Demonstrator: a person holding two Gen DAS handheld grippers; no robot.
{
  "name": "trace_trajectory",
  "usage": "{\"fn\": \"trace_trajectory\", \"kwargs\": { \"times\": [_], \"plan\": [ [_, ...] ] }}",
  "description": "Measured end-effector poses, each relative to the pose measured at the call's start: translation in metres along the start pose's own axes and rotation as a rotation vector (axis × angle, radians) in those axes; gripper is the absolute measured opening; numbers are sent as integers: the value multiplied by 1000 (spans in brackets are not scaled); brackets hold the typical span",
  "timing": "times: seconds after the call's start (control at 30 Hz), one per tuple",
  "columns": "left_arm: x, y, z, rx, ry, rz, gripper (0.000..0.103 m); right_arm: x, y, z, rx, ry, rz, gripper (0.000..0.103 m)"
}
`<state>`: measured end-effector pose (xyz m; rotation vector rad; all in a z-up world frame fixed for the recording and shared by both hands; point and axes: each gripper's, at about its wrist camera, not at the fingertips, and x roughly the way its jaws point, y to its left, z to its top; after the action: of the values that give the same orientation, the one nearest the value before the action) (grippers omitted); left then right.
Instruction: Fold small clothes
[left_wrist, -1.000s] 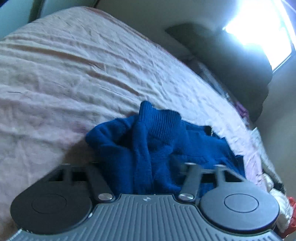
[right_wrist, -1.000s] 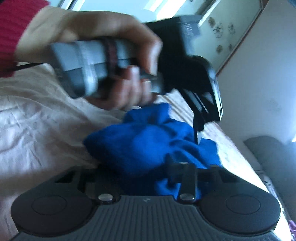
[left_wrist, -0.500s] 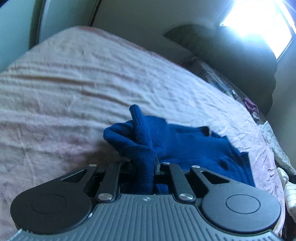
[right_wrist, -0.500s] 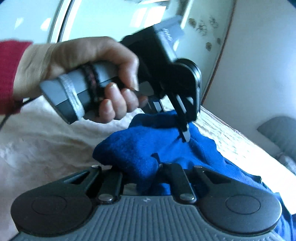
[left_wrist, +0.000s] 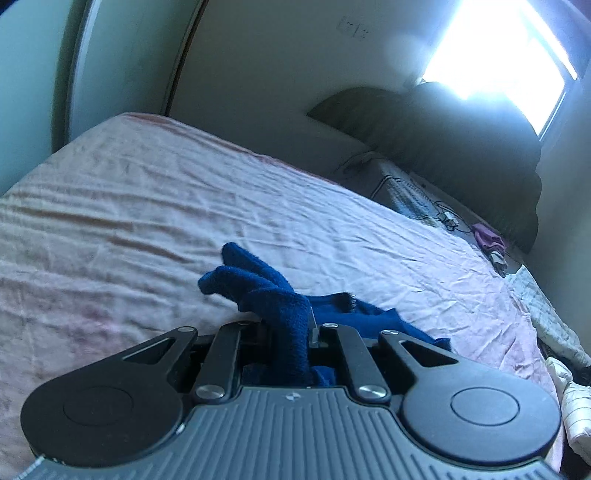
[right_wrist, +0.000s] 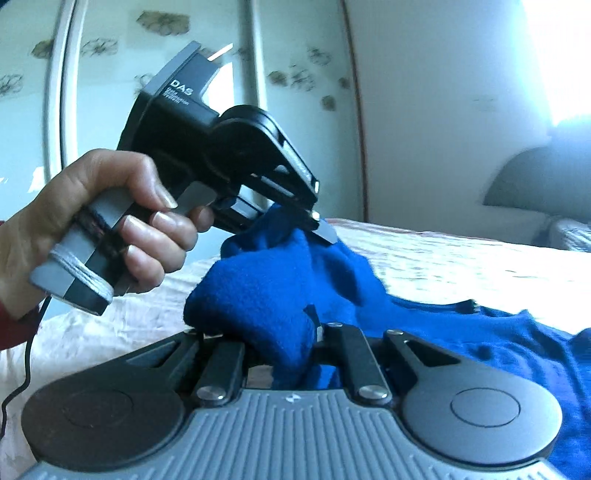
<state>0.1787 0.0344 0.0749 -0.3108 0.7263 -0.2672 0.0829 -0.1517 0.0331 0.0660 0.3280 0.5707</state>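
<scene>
Now the bed (left_wrist: 155, 206), covered with a wrinkled pink sheet, carries everything. On it, near the side closest to the cameras, lies the blue sweater (right_wrist: 461, 332): most of its body rests flat on the sheet, while one end is raised in the air. At the far corner of the bed stands a dark headboard (left_wrist: 443, 147), with a bright window above it.

The left gripper (left_wrist: 291, 332) holds a thick bunch of the blue knit, with its jaws closed narrowly on the cloth. The right gripper (right_wrist: 295, 347) does the same, its jaws pressed on another bunch close by. In the right view the left hand (right_wrist: 92, 221) holds the left tool above the raised fabric.

I judge that this is the lifting step, before any fold. The next move probably needs both grips to separate, so the sweater opens flat on the bed.
</scene>
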Motion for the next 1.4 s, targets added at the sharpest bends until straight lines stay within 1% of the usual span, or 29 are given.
{"fn": "trace_trajectory", "kwargs": {
  "times": [0.13,0.17,0.2,0.27,0.57,0.87,0.97,1.1,1.27,1.4],
  "plan": [
    [5,-26,-2,29,-14,-8,11,-13,-16,-4,30,-15,-32,12],
    [7,-34,-3,44,-17,-10,11,-25,-12,-7,36,-19,-41,12],
    [9,-41,-4,57,-19,-10,11,-30,-18,-8,42,-22,-54,12],
    [14,-55,-6,82,-19,-13,11,-32,-22,-5,54,-26,-70,12],
    [54,-110,-18,165,26,-36,11,-57,-65,-12,155,-28,-129,9],
    [104,-161,-34,276,74,-22,11,-74,-113,-26,329,-6,-157,9],
    [121,-171,-40,297,97,-15,11,-80,-131,-33,380,11,-178,9],
    [142,-183,-53,321,121,-7,11,-85,-147,-46,456,30,-183,9],
    [156,-193,-64,353,133,-2,11,-91,-154,-54,508,36,-184,9],
    [168,-196,-68,355,146,-10,12,-89,-160,-59,525,53,-196,9]
  ]
}}
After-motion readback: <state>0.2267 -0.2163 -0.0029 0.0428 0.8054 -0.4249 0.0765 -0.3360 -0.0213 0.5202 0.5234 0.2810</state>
